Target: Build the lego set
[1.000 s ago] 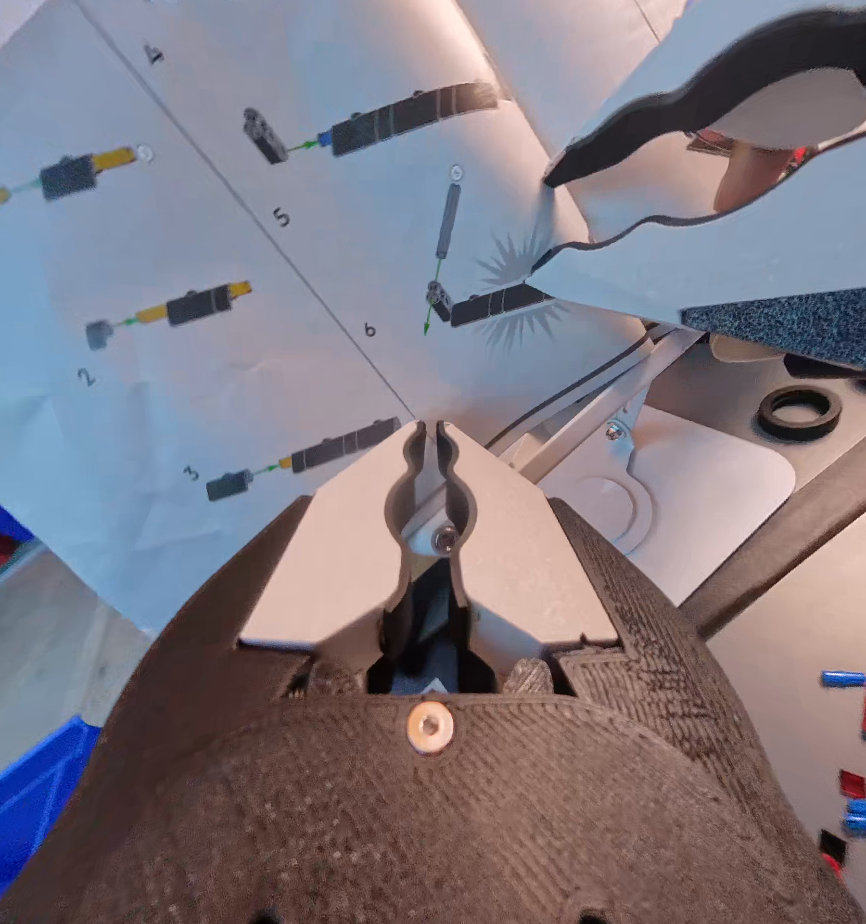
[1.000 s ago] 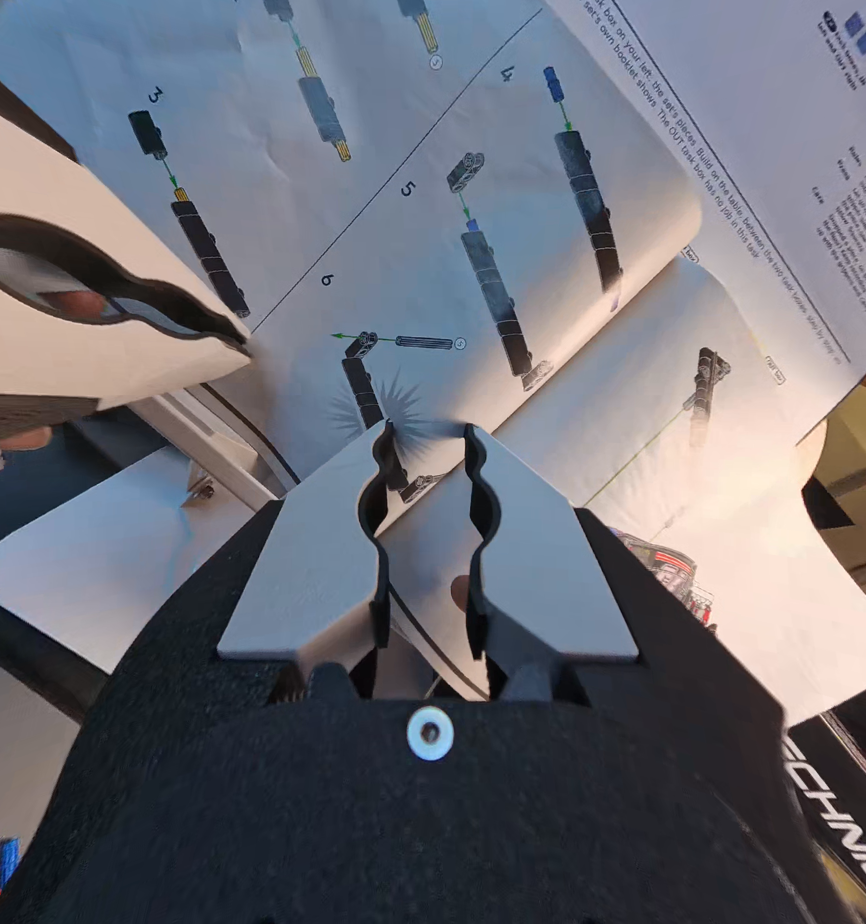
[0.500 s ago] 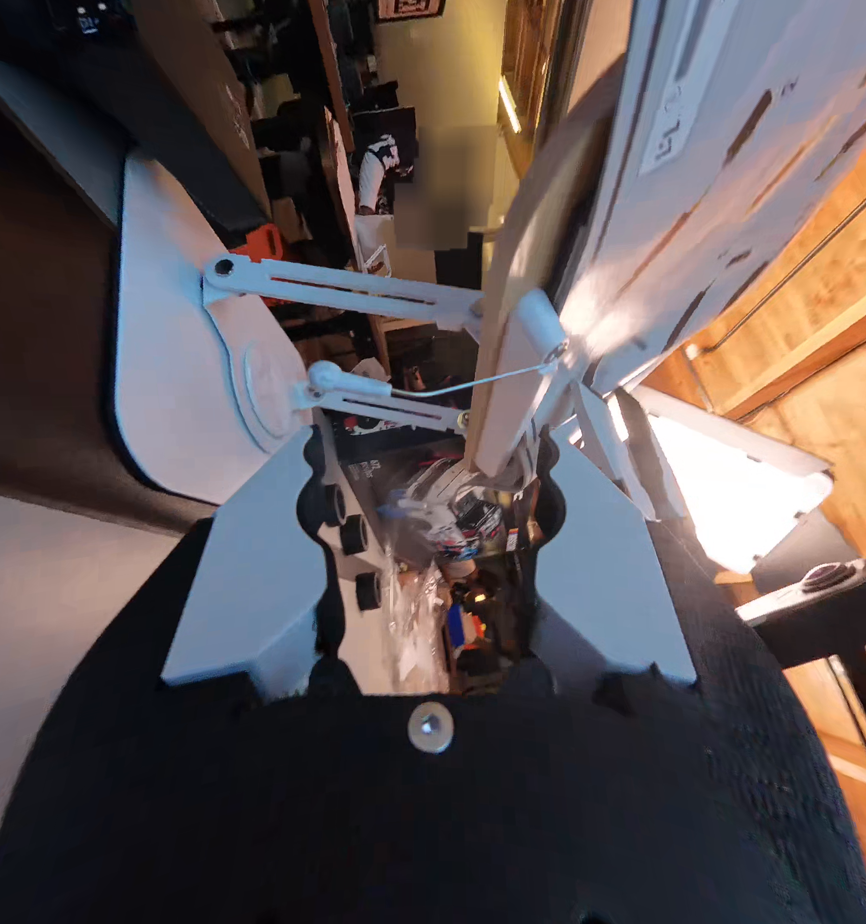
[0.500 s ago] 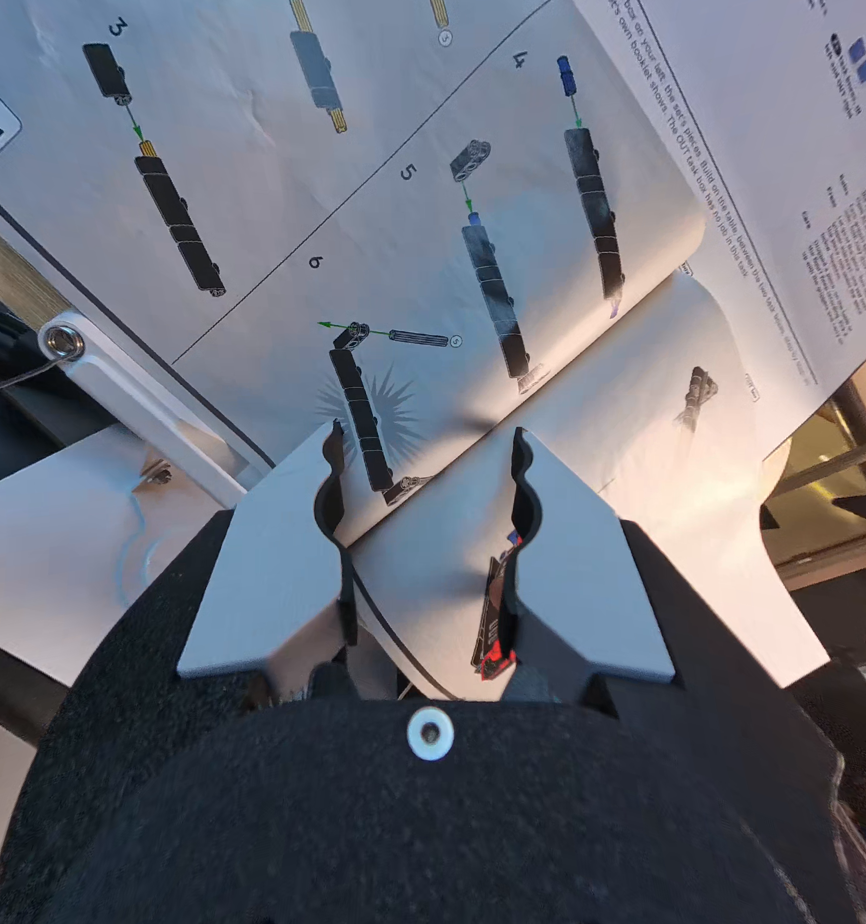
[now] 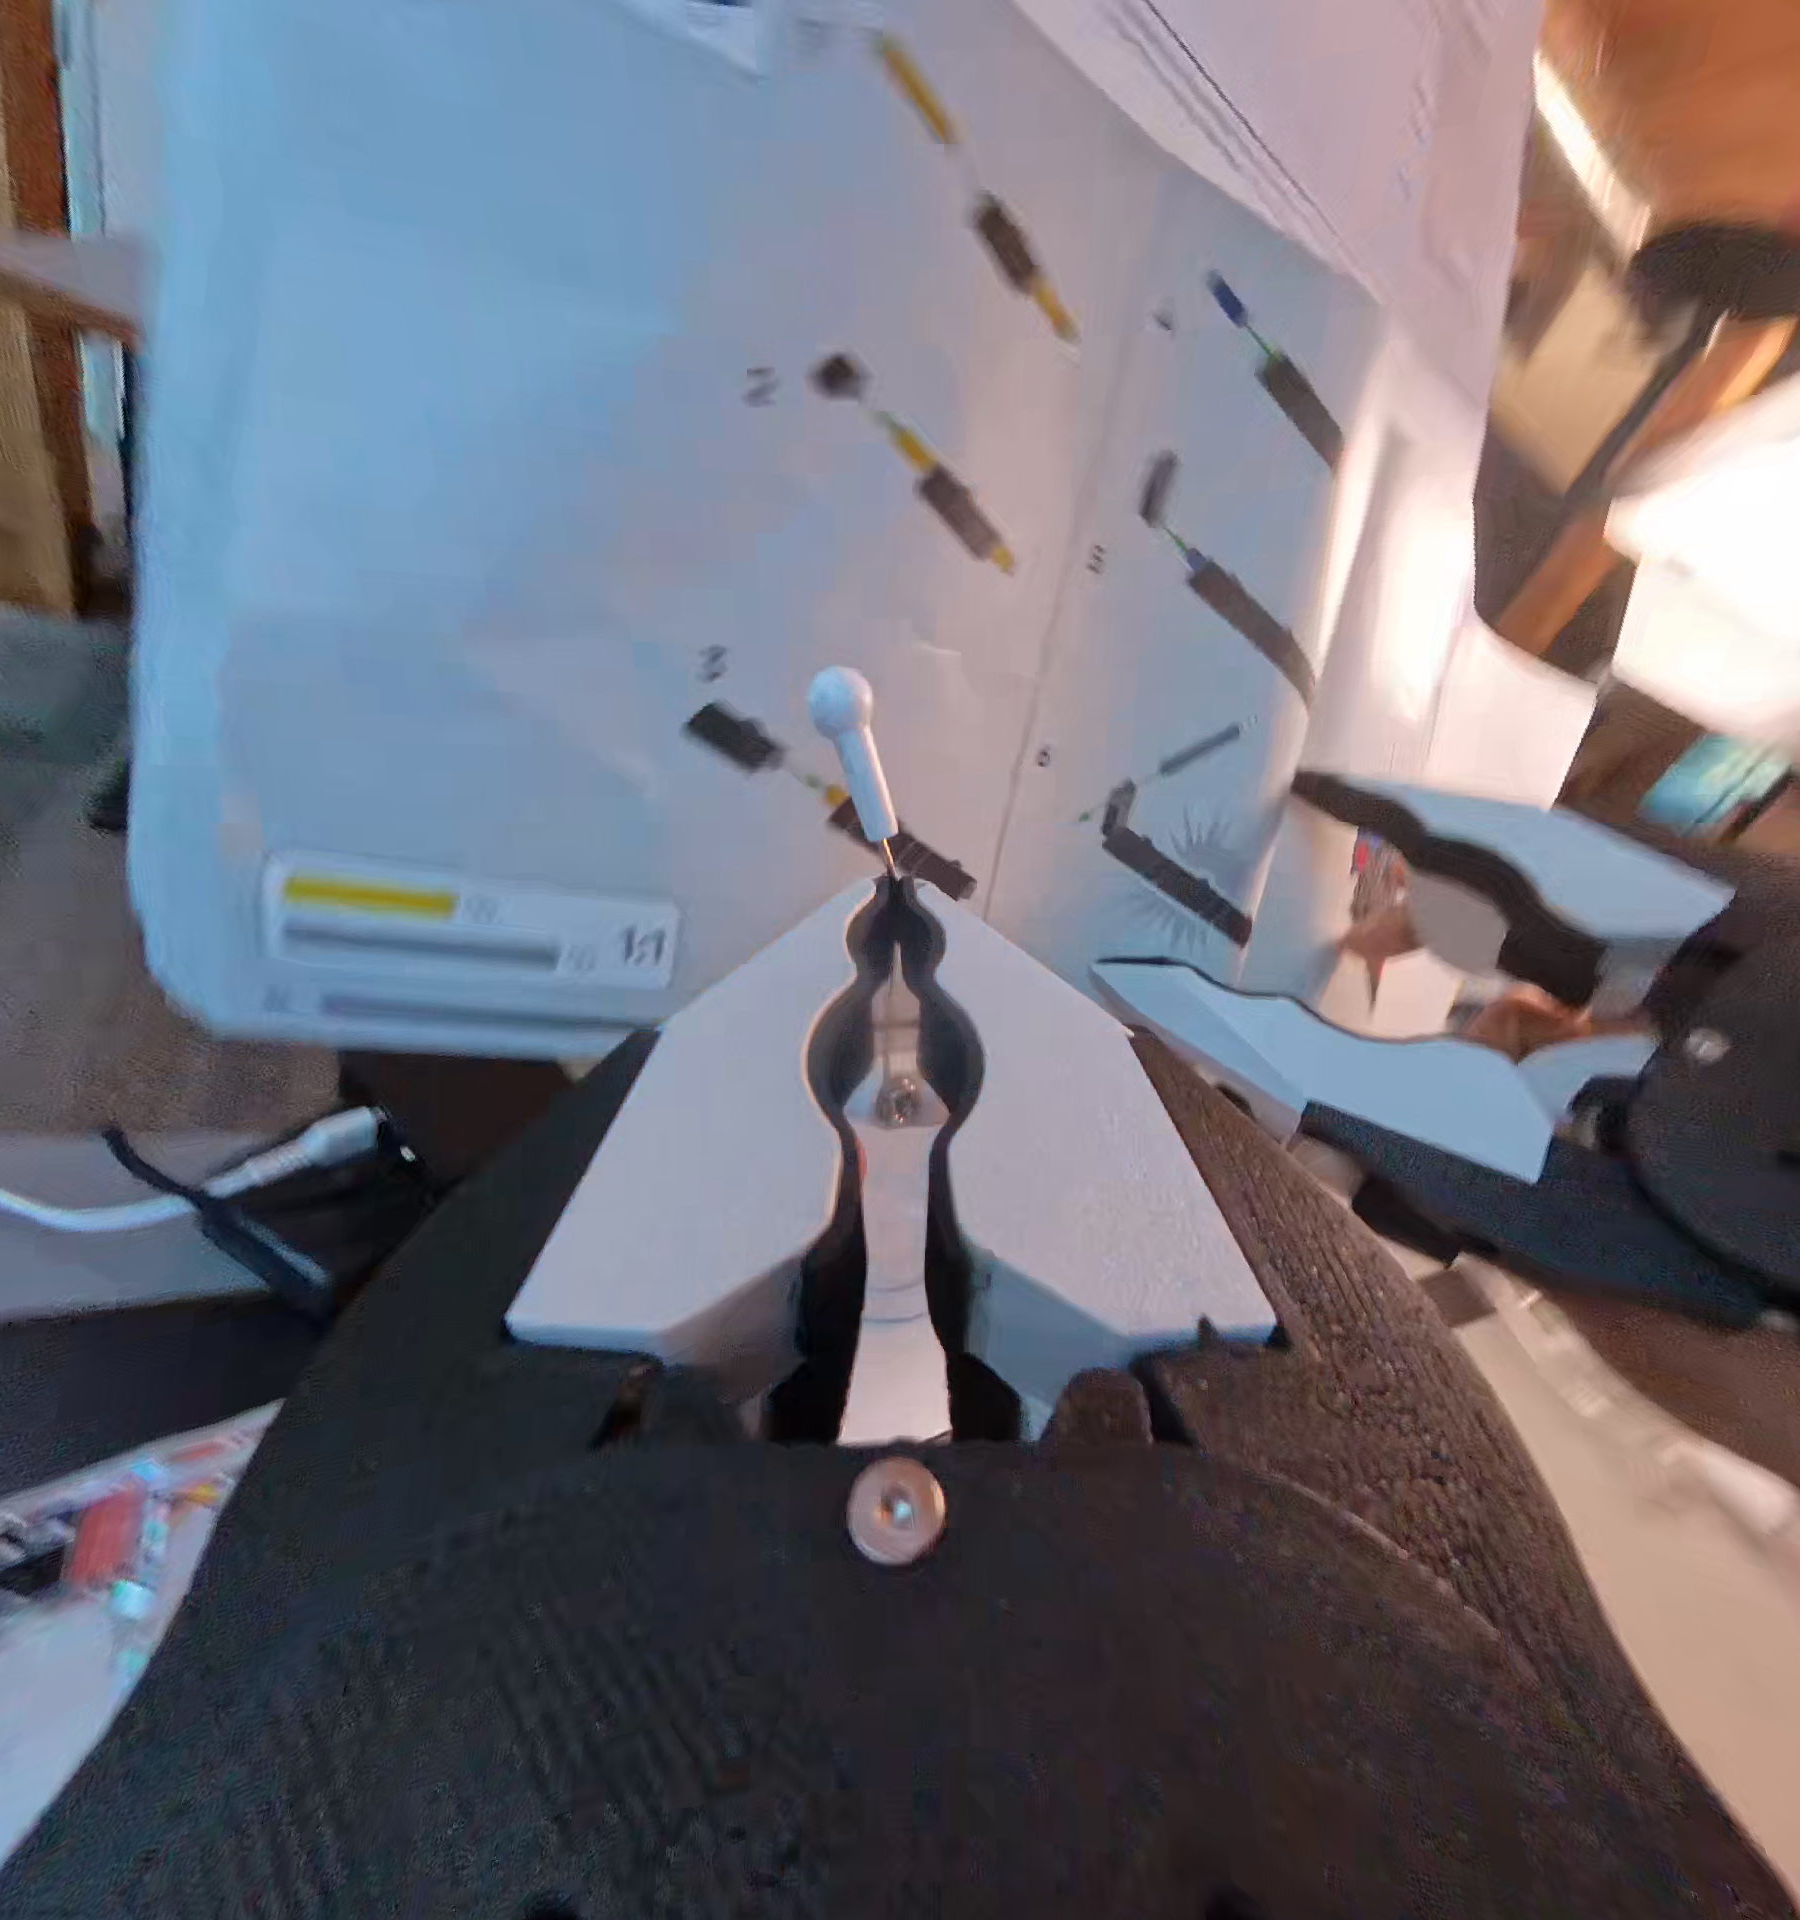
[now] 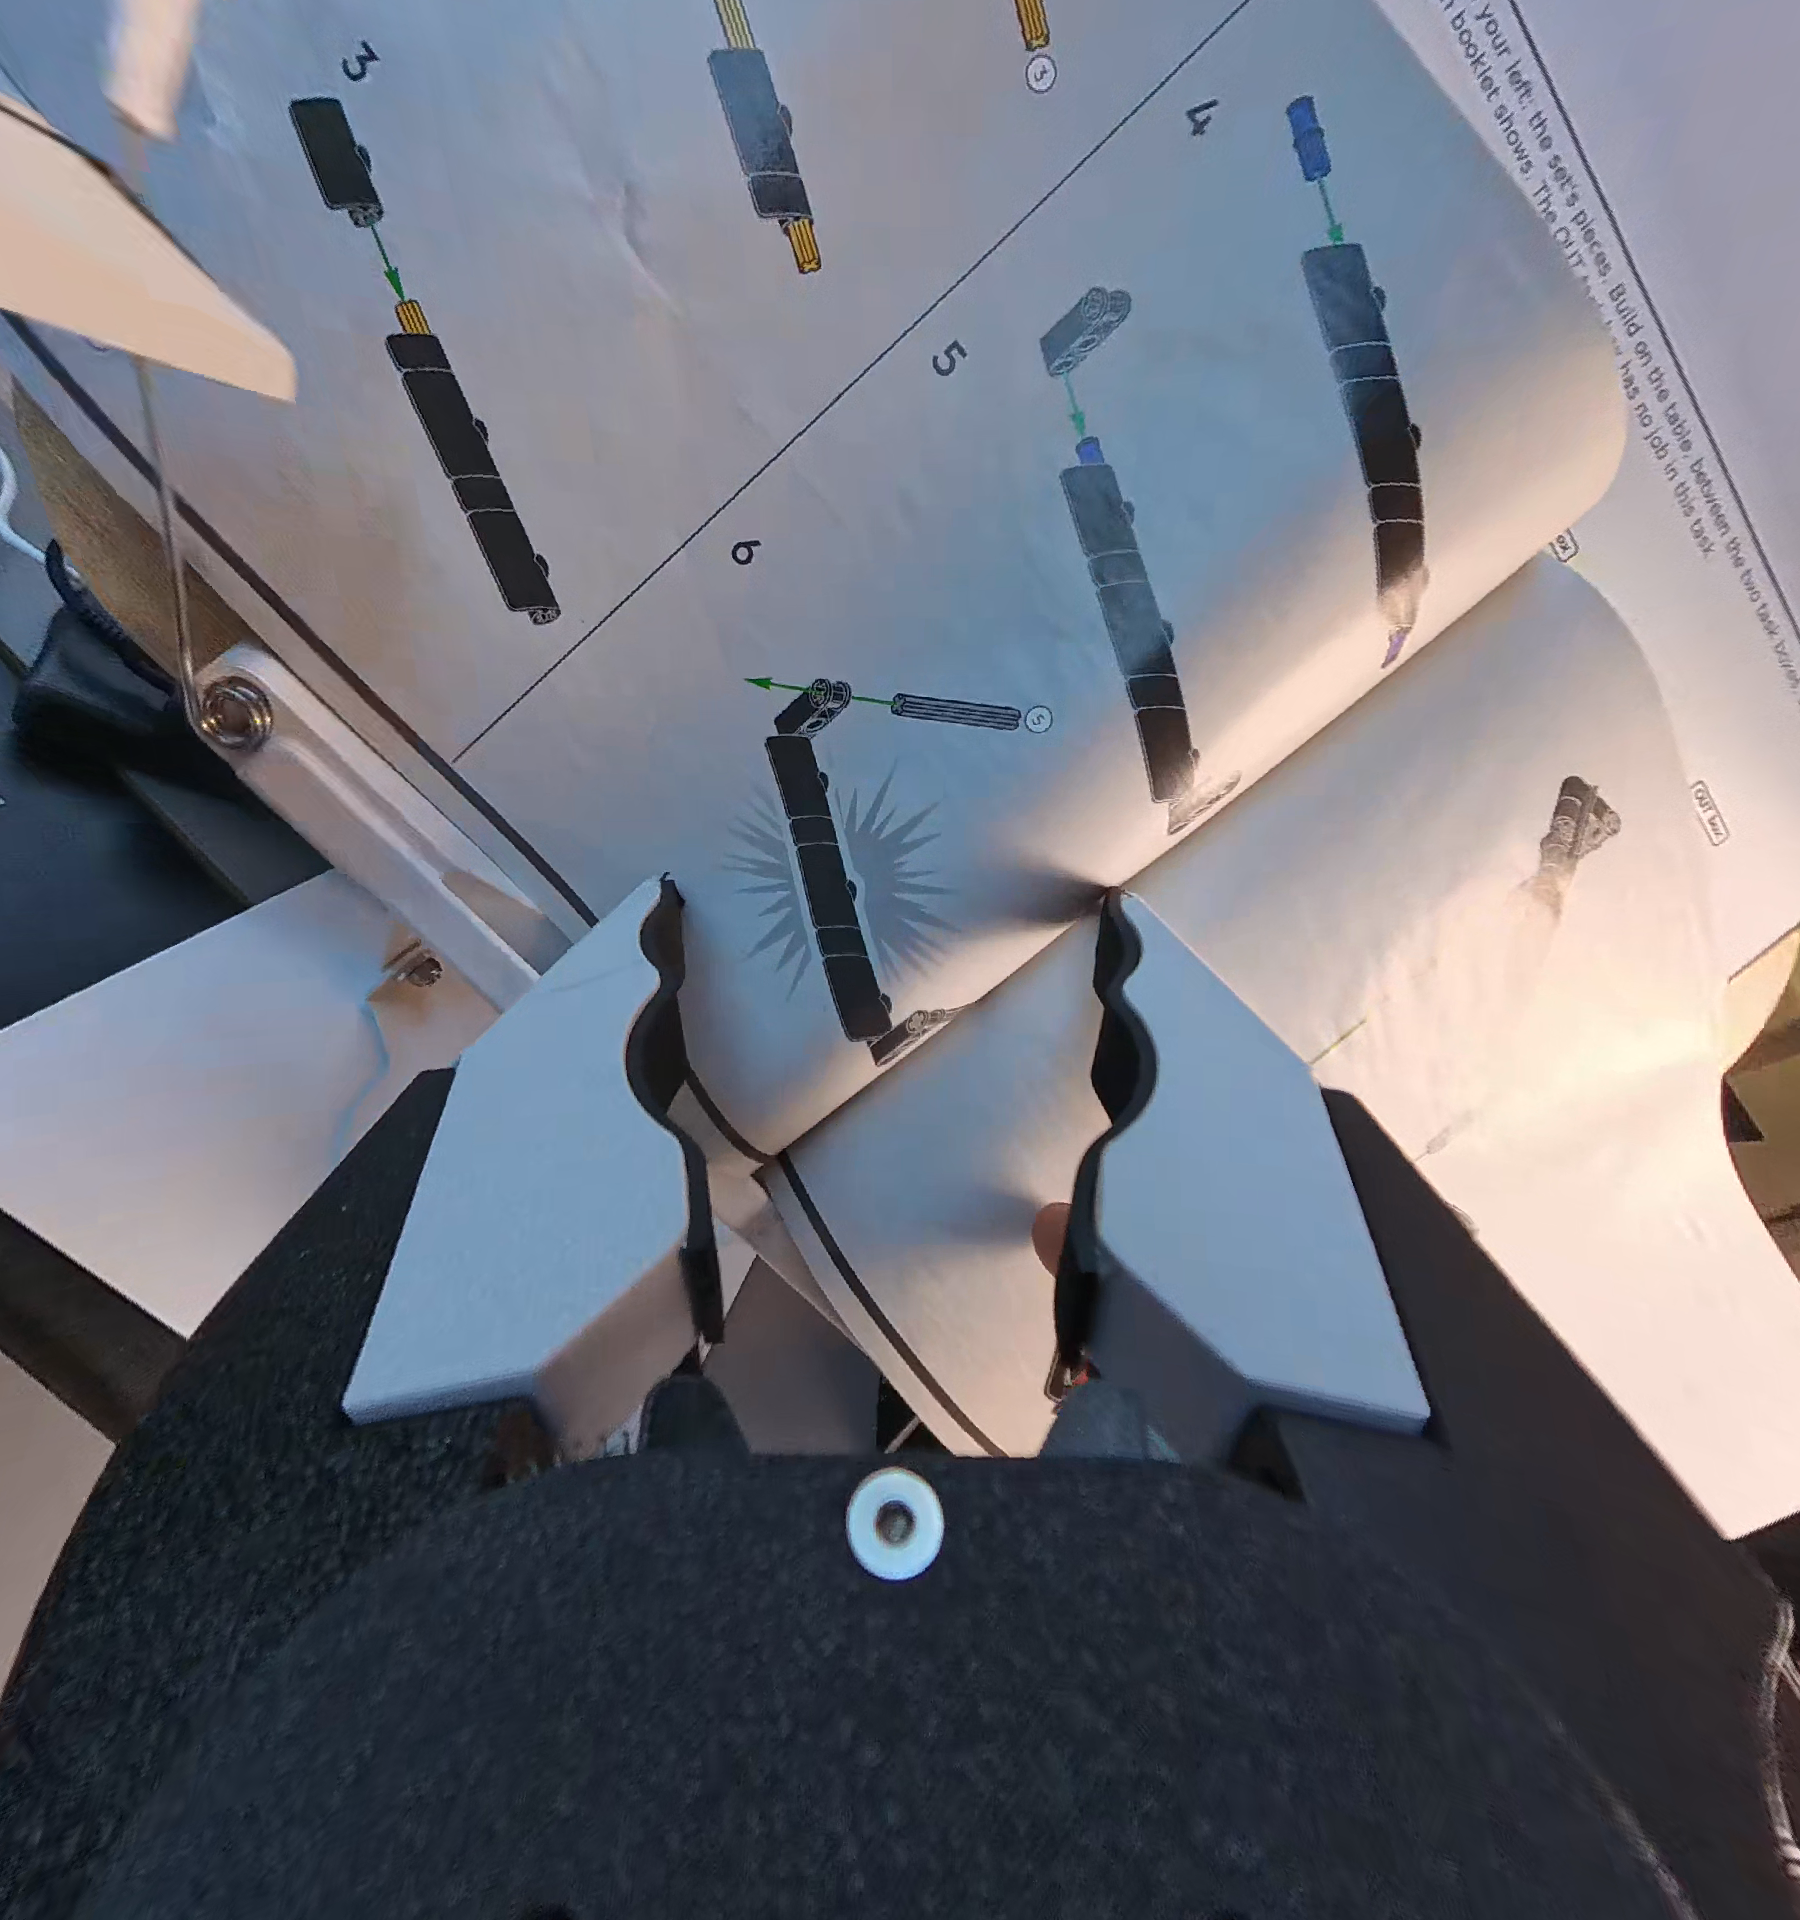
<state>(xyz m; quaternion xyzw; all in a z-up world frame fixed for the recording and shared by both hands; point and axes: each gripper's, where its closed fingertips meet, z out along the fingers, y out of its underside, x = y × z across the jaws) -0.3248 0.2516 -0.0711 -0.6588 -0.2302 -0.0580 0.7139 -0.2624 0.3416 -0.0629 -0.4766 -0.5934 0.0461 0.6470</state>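
Propped instruction booklet (image 6: 667, 436), printed numbered steps; right gripper (image 6: 885, 914) spread wide.

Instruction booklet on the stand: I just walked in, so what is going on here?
This is page handling, not building. The left gripper is shut on the stand's white-tipped page clip in front of the open booklet. The right gripper is open, its fingers straddling the booklet's lower edge where a page curls.
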